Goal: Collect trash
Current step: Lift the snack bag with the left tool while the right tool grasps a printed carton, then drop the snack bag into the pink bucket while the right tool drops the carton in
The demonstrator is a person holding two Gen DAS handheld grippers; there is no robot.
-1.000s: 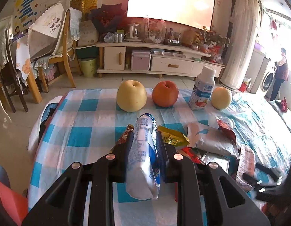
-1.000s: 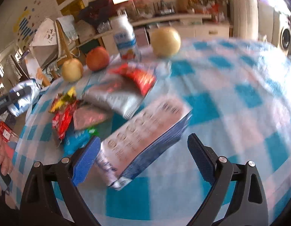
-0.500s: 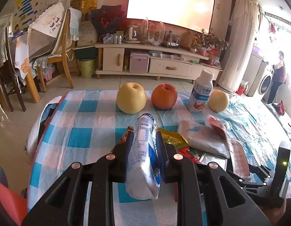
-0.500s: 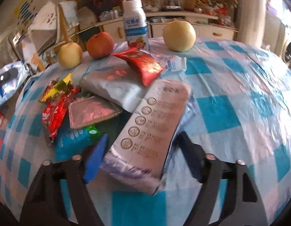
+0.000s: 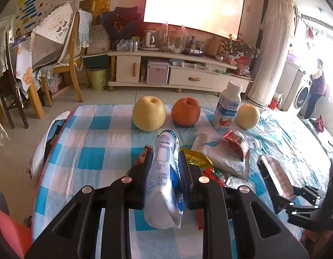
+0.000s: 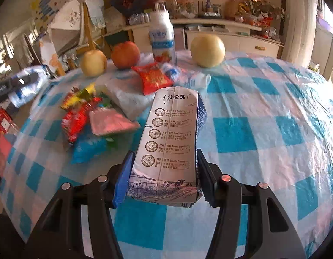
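Note:
My left gripper (image 5: pixel 164 164) is shut on a crushed white and blue drink pouch (image 5: pixel 163 177), held above the checked table. My right gripper (image 6: pixel 162 164) has its jaws closing on a flattened milk carton (image 6: pixel 168 142), and both pads press its sides; the carton is lifted off the cloth. That carton (image 5: pixel 276 176) and the right gripper show at the lower right of the left wrist view. A heap of wrappers lies mid-table: a red packet (image 6: pixel 153 77), a white bag (image 6: pixel 127 97), a pink foil pack (image 6: pixel 112 122), red and yellow wrappers (image 6: pixel 80 108).
At the table's far edge stand two yellow pears (image 5: pixel 149 113) (image 5: pixel 248 116), an orange apple (image 5: pixel 185 111) and a white yoghurt bottle (image 5: pixel 229 105). Beyond are a TV cabinet, chairs at the left, and a person by a washing machine (image 5: pixel 316 86) at the far right.
The right gripper's jaws came together on the milk carton, which turned to point away from me and rose off the cloth. The left gripper and its pouch stayed put.

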